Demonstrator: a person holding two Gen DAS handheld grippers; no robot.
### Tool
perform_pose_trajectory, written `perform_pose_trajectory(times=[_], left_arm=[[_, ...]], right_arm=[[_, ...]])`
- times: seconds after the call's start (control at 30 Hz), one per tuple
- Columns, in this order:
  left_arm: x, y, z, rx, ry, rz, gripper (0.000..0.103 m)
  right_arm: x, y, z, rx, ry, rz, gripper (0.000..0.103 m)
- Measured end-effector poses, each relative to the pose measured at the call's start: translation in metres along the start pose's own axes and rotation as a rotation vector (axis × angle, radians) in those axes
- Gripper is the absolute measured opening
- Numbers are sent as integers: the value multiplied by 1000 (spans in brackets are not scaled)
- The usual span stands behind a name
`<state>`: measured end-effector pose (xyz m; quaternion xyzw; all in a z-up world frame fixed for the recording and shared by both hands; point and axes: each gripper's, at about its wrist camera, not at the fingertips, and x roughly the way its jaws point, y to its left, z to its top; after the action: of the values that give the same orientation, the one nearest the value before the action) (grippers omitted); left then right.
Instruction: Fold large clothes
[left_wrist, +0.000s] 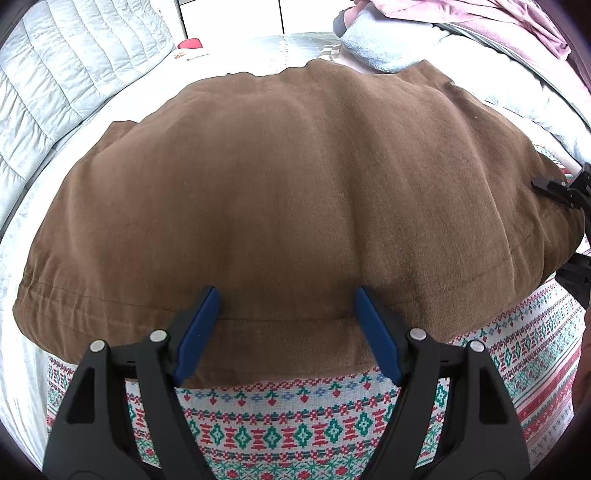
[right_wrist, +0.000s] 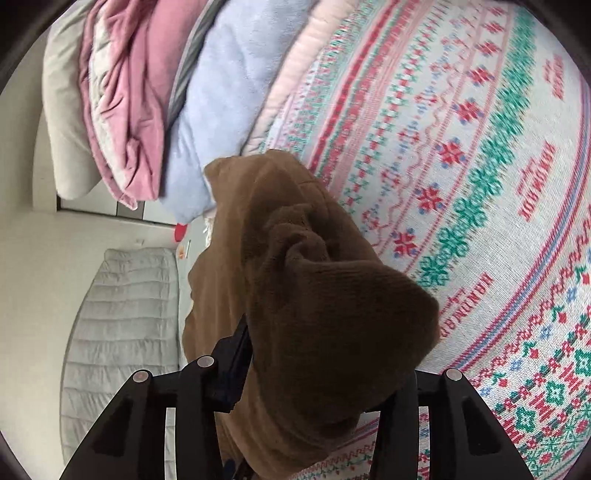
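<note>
brown garment (left_wrist: 280, 192): thick, soft, limp, likely hefty. left gripper (left_wrist: 284, 332) spread over its hem. right gripper (right_wrist: 314, 369) pinches a bunched corner; hems grip best.

A bedspread (left_wrist: 325, 435) patterned in red, green and white covers the bed, with a pale grey quilted blanket (left_wrist: 55, 81) lying along one side. Folded bedding is piled at the far end: a pink blanket (right_wrist: 125, 110) beside a light blue one (right_wrist: 225, 103). Bright daylight falls on the white wall (left_wrist: 229, 14) behind.
</note>
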<state>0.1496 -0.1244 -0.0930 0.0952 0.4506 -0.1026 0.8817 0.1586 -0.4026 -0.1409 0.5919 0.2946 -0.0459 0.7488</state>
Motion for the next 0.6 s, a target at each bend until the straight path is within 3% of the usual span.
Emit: perform_pose_trajectory(times=[0.13,0.27,0.4,0.6], left_arm=[[-6,9,1,-35,8,-47,76],[-15,24,-1,-90,5,-97,76],[-20,49,-3,-127,0,-74,76],[-20,132,-8,-334,38,-88,76]], right_arm=[[-6,15,0,-72,-17,-1,28],[-8,22,0,-93,-19,2,25],[-10,15,-1,-82,-22,-4,23],[-14,20,-11,-196,-66,-87,23]])
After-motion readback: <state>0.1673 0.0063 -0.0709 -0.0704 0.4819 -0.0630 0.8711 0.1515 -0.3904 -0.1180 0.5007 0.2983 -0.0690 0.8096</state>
